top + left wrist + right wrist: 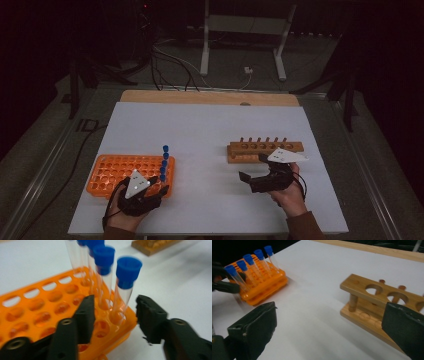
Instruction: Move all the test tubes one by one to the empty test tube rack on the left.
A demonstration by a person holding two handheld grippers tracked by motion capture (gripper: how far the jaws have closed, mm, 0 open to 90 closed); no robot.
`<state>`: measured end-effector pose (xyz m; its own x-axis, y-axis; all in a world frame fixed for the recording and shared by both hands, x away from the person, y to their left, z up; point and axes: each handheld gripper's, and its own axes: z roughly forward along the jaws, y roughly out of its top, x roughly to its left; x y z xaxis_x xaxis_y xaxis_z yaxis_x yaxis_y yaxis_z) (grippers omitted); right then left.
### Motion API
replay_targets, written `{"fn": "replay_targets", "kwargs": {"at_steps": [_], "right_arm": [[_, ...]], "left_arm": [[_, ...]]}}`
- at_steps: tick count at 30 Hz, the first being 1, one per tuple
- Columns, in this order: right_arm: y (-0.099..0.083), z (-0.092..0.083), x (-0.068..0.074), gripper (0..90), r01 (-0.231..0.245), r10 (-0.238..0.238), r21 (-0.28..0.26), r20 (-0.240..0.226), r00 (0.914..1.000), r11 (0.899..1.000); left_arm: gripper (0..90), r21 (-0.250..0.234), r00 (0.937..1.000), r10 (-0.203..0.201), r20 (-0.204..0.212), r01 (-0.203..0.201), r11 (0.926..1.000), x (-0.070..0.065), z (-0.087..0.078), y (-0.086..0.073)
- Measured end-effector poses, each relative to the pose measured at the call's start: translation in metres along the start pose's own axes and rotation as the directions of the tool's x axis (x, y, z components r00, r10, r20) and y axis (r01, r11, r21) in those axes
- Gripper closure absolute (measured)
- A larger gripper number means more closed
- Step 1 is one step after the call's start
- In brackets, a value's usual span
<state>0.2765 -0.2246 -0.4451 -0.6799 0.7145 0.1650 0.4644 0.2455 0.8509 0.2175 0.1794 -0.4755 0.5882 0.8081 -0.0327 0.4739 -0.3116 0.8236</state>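
In the left gripper view the nearest tube (125,287), blue-capped and clear, stands in a corner hole of the orange rack (37,315), at the centre of the frame. It sits between the two black jaws of the left hand-held gripper (115,312), which stand partly apart: neither pad presses on the glass, and there is a clear gap to the right jaw. The tube's long axis runs nearly upright, leaning slightly toward the upper right of the frame, so the jaws meet it crosswise, low on its body.

In the high view the rack (107,175) lies at lower left on the white surface (210,130), with the row of tubes (163,165) along its right edge and the left hand-held gripper (160,187) just below that row. The right hand-held gripper (250,179) waits wide open and empty at lower right, just in front of the wooden rack (265,149). The left hand is much the nearer to the tube, so the grasp falls to it.
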Motion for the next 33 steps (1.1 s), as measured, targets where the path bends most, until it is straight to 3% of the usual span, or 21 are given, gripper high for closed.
{"fn": "replay_targets", "kwargs": {"at_steps": [4,10,19,25,28,33], "right_arm": [[-0.006,-0.005,-0.004,0.1,-0.007,0.008,-0.015,0.022,0.9997,1.000],[-0.015,-0.015,-0.007,0.1,0.053,-0.049,-0.037,0.099,0.9939,0.998],[-0.026,-0.034,-0.021,0.0,0.048,-0.029,-0.124,0.156,0.9873,0.991],[-0.036,-0.047,-0.029,0.0,0.039,-0.007,-0.174,0.182,0.9833,0.984],[-0.040,-0.052,-0.031,0.0,0.028,0.009,-0.201,0.185,0.9827,0.979],[-0.046,-0.054,-0.033,0.0,0.022,0.020,-0.209,0.198,0.9801,0.978]], "left_arm": [[34.6,-0.052,0.9995,-0.024,-0.019,0.023,0.9984,0.008,-0.009,0.002],[17.6,-0.132,0.9916,-0.098,-0.084,0.086,0.9875,0.024,-0.022,0.005],[10.6,-0.224,0.9743,-0.179,-0.137,0.145,0.9637,0.046,-0.042,0.006],[1.9,-0.264,0.9644,-0.220,-0.146,0.177,0.9482,0.057,-0.051,0.003],[0.6,-0.276,0.9619,-0.225,-0.155,0.177,0.9447,0.061,-0.054,0.001],[0.5,-0.289,0.9632,-0.224,-0.149,0.174,0.9415,0.064,-0.056,-0.002]]}}
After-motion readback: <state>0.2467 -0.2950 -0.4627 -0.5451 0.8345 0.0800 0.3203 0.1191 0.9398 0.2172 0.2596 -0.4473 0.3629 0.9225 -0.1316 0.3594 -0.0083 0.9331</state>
